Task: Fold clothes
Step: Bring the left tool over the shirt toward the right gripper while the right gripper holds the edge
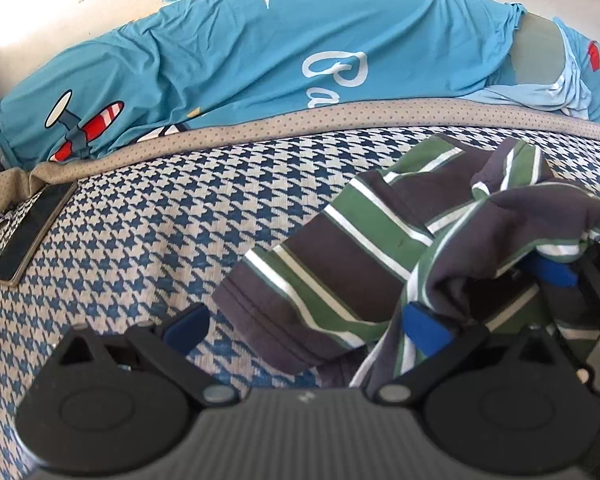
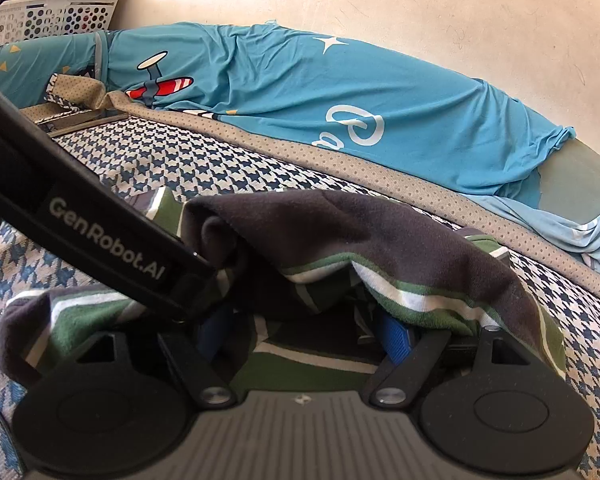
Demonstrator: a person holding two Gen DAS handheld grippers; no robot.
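A crumpled garment (image 1: 340,240) striped in dark grey, green and white lies on a blue-and-white houndstooth mat (image 1: 148,220). My left gripper (image 1: 304,330) stands open, and a fold of the garment hangs over its right finger. In the right wrist view the same garment (image 2: 360,232) drapes over both fingers of my right gripper (image 2: 306,334). Those jaws stand wide apart, with flat striped cloth lying between them. The left gripper's black body (image 2: 100,232) crosses from the left, and its tip is hidden under the cloth. One blue pad (image 1: 556,272) of the right gripper shows under the fabric.
A bright blue top (image 1: 260,52) with an airplane print lies along the mat's tan dotted border (image 1: 300,120), against the pale wall. A dark flat phone-like slab (image 1: 32,236) rests at the mat's left. A white perforated laundry basket (image 2: 56,16) stands far left.
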